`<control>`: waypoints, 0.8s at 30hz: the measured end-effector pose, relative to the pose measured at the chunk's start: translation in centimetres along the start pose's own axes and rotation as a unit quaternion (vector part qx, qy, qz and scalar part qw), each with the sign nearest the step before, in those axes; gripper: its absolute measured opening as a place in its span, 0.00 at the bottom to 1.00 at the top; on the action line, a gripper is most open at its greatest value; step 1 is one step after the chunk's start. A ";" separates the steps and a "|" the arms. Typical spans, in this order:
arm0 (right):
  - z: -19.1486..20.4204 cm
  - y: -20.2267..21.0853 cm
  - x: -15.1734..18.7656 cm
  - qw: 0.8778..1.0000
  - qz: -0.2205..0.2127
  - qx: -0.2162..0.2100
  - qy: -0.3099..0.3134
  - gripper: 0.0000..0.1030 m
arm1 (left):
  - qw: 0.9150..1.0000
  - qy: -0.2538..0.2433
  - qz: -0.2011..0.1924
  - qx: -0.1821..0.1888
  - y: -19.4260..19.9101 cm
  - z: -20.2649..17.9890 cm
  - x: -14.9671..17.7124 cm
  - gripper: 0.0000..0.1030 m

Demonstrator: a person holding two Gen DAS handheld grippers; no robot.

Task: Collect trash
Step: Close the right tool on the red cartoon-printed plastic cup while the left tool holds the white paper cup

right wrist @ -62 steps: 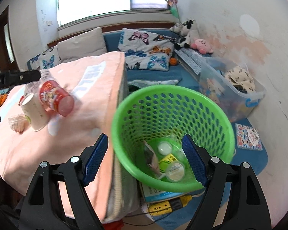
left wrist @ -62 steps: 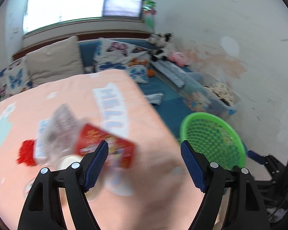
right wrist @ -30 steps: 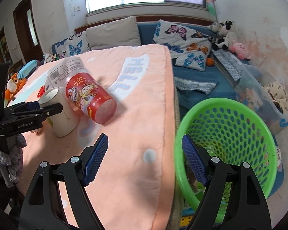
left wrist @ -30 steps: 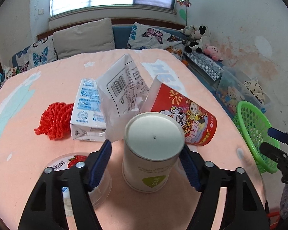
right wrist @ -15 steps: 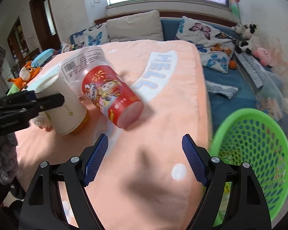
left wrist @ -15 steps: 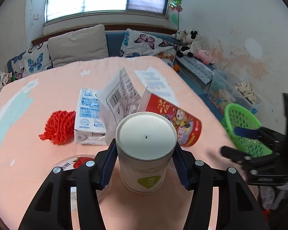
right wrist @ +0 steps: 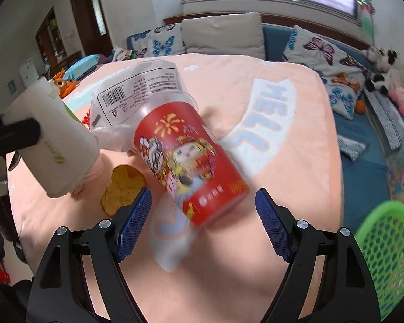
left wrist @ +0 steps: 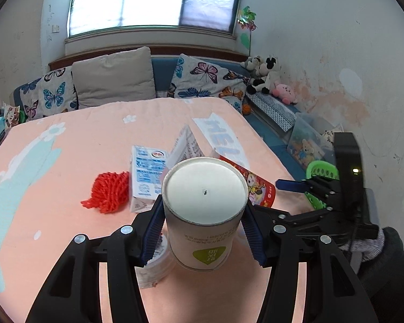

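Observation:
My left gripper (left wrist: 202,228) is shut on a white paper cup (left wrist: 204,215) and holds it off the pink table; the cup also shows in the right wrist view (right wrist: 54,140). My right gripper (right wrist: 202,226) is open, its jaws on either side of the base of a red cartoon cup (right wrist: 191,161) lying on its side. That red cup shows behind the white cup in the left wrist view (left wrist: 258,188). A clear plastic wrapper with a barcode (right wrist: 137,91) lies against it. The green trash basket (right wrist: 387,255) stands off the table's right edge.
On the table lie a blue-and-white milk carton (left wrist: 146,175), a red foam net (left wrist: 109,191), a round plastic lid (left wrist: 159,258) and an orange peel (right wrist: 122,188). A sofa with butterfly cushions (left wrist: 202,80) stands behind. A clear storage box (left wrist: 307,142) stands by the wall.
My left gripper has closed on the white cup and raised it. My right gripper has moved from the basket over the table to the red cup.

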State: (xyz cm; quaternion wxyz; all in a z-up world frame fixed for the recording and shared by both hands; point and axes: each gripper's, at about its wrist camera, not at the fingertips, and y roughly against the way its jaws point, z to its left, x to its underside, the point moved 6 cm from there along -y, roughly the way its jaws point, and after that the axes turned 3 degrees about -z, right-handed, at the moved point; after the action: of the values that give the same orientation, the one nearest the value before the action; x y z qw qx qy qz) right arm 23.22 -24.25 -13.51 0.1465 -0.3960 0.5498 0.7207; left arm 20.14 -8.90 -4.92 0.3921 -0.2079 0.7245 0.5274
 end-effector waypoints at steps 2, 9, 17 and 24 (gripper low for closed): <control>0.3 -0.6 -0.4 1.000 0.004 -0.001 0.016 0.77 | 1.000 0.000 -0.004 -0.002 0.3 0.3 -0.1 0.52; 0.5 -2.6 -1.1 0.998 0.029 0.007 0.062 0.78 | 1.000 0.009 -0.002 -0.003 0.4 1.1 0.1 0.52; -0.1 -3.7 -1.4 0.994 0.039 0.029 0.096 0.82 | 1.000 0.015 0.002 -0.005 0.2 1.8 0.2 0.52; 0.4 -4.9 -1.8 0.992 0.043 0.027 0.119 0.83 | 1.000 0.014 0.005 -0.004 0.0 1.7 0.4 0.52</control>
State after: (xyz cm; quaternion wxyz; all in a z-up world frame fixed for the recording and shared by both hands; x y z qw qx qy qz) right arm 27.40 -21.79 -15.54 0.0597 -0.4512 0.5988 0.6590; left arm 20.50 -7.27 -5.44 0.3781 -0.2134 0.7290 0.5292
